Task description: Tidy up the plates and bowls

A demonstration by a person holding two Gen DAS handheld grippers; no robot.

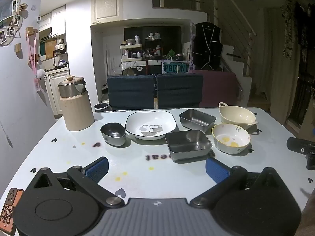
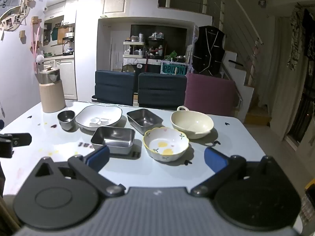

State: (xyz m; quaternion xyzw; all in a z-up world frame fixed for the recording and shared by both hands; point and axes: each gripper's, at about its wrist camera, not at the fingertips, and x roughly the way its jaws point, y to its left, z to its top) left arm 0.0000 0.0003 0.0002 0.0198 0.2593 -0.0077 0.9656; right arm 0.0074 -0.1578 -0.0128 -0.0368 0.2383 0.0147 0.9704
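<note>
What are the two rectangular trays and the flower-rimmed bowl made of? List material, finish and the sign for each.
Near rectangular tray: likely stainless steel, brushed; grey with soft reflections.
Far rectangular tray: looks the same, with bright highlights on its floor.
Flower-rimmed bowl: probably glazed ceramic; glossy white with painted yellow spots, green sprigs and a yellow scalloped rim.

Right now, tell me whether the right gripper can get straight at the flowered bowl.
Probably yes: the right gripper stands open, and the flowered bowl sits just ahead on bare table, nothing between them.

Two low, near views across one shared table (image 1: 137,177).
</note>
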